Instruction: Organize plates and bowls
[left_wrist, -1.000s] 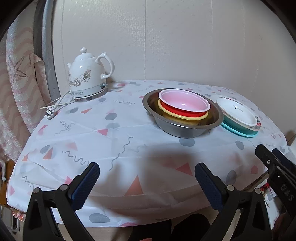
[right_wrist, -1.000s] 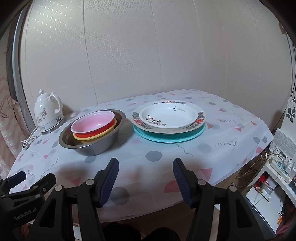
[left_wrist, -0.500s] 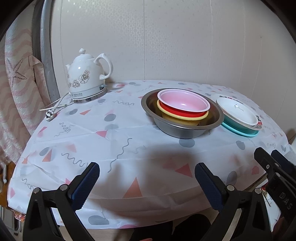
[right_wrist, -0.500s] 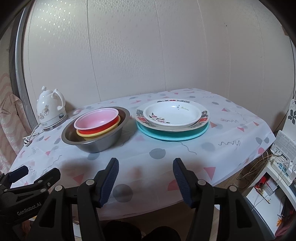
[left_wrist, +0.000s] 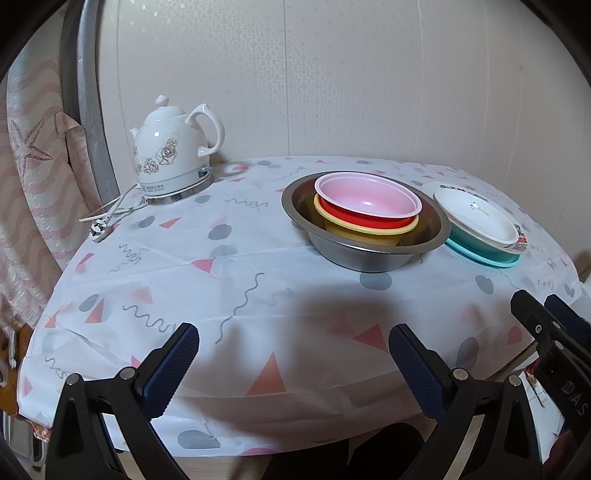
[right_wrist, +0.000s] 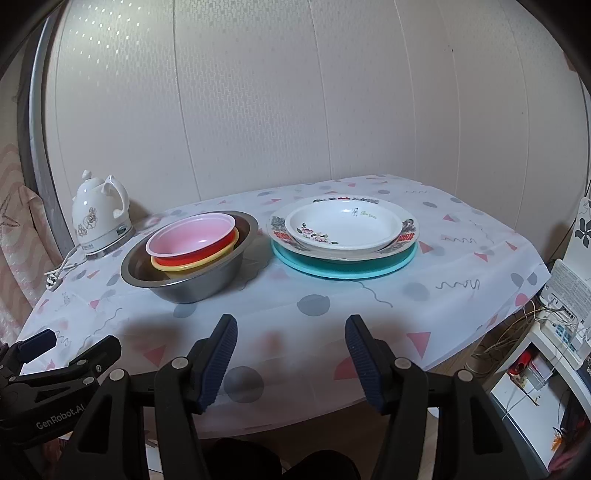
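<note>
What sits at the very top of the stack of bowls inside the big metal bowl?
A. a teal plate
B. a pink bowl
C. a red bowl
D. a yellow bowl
B: the pink bowl is nested on top of the red bowl and yellow bowl inside the metal bowl.

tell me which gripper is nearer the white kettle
Left. The left gripper hangs off the table's near edge on the white kettle side; the right gripper faces the plate stack, farther away.
</note>
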